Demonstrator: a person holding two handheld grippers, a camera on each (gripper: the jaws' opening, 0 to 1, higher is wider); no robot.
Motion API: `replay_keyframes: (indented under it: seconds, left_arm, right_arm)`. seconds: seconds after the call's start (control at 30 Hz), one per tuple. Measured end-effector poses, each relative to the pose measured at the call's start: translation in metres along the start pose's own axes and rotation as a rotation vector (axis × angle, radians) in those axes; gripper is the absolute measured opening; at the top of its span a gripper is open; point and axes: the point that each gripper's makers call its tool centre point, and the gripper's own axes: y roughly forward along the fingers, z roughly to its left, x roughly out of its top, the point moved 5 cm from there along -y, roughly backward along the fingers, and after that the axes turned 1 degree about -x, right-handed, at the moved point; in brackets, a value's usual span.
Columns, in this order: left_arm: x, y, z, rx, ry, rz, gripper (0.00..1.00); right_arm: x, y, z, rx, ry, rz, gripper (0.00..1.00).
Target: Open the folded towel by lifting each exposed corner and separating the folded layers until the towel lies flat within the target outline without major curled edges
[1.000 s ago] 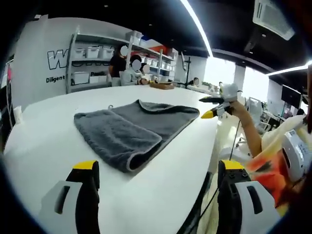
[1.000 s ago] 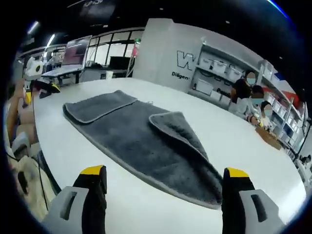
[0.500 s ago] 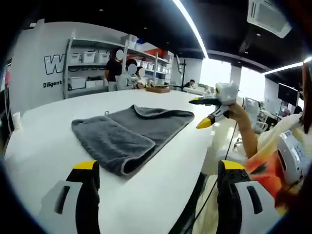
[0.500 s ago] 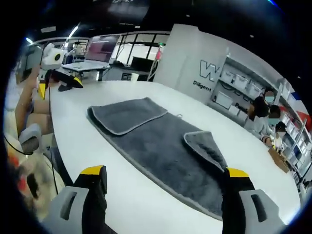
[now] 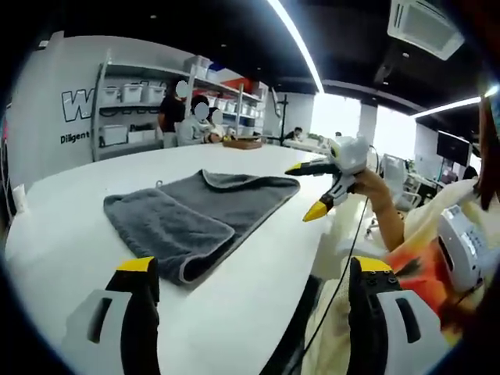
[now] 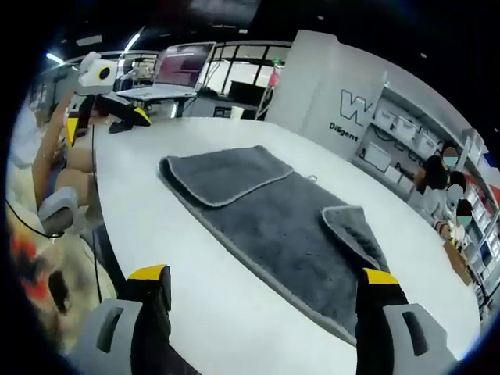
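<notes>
A grey towel (image 5: pixel 199 211) lies on the white table (image 5: pixel 70 234), folded over at two places. In the right gripper view the towel (image 6: pixel 273 226) has one flap (image 6: pixel 223 172) doubled over at its left end and a corner (image 6: pixel 355 234) turned back at its right. My left gripper (image 5: pixel 254 269) is open, short of the towel's near end, with nothing in it. My right gripper (image 6: pixel 262 275) is open too, over the table edge beside the towel's long side. Each shows in the other's view, held off the table edge: the right gripper (image 5: pixel 303 191), the left gripper (image 6: pixel 107 123).
Shelves with white bins (image 5: pixel 125 109) and people (image 5: pixel 183 113) stand beyond the far side of the table. Monitors (image 6: pixel 183 66) sit on desks behind. A person's arm (image 5: pixel 383 211) and patterned clothing are close to the near table edge (image 6: pixel 117 258).
Both views have shifted as the hands moved; the towel lies as before. The right gripper has drifted a little toward the towel's end, and the left gripper looks nearer in the right gripper view.
</notes>
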Motion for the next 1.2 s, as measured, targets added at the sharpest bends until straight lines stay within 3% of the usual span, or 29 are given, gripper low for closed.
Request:
replay_keyframes:
  seconds: [0.23, 0.3, 0.33, 0.47, 0.67, 0.77, 0.9, 1.07, 1.2]
  left_arm:
    - [0.001, -0.009, 0.004, 0.012, -0.012, -0.017, 0.99]
    - [0.002, -0.010, 0.005, 0.019, -0.014, -0.020, 0.99]
    - [0.001, -0.011, 0.006, 0.029, -0.016, -0.023, 0.99]
    - [0.001, -0.011, 0.007, 0.031, -0.017, -0.019, 0.99]
    - [-0.001, -0.004, 0.001, 0.001, -0.003, -0.002, 0.99]
    - [-0.002, -0.002, 0.002, 0.000, -0.005, 0.005, 0.99]
    - [-0.003, -0.001, 0.002, -0.003, -0.006, 0.009, 0.99]
    - [-0.005, 0.001, -0.001, -0.015, 0.000, 0.015, 0.99]
    - [-0.004, -0.002, 0.000, -0.014, 0.000, 0.011, 0.99]
  right_arm:
    - [-0.002, -0.003, -0.021, -0.044, 0.018, -0.019, 0.99]
    - [0.002, -0.003, -0.027, -0.072, 0.020, -0.061, 0.99]
    - [0.007, -0.003, -0.032, -0.070, -0.019, -0.103, 0.99]
    - [0.011, 0.002, -0.045, -0.073, -0.023, -0.091, 0.98]
    - [0.027, 0.015, -0.074, -0.100, -0.085, -0.118, 0.85]
    - [0.038, 0.027, -0.081, -0.090, -0.164, -0.153, 0.75]
    - [0.045, 0.045, -0.078, -0.067, -0.225, -0.127, 0.63]
    - [0.046, 0.077, -0.085, -0.115, -0.330, -0.020, 0.58]
    - [0.038, 0.109, -0.093, -0.132, -0.384, 0.056, 0.45]
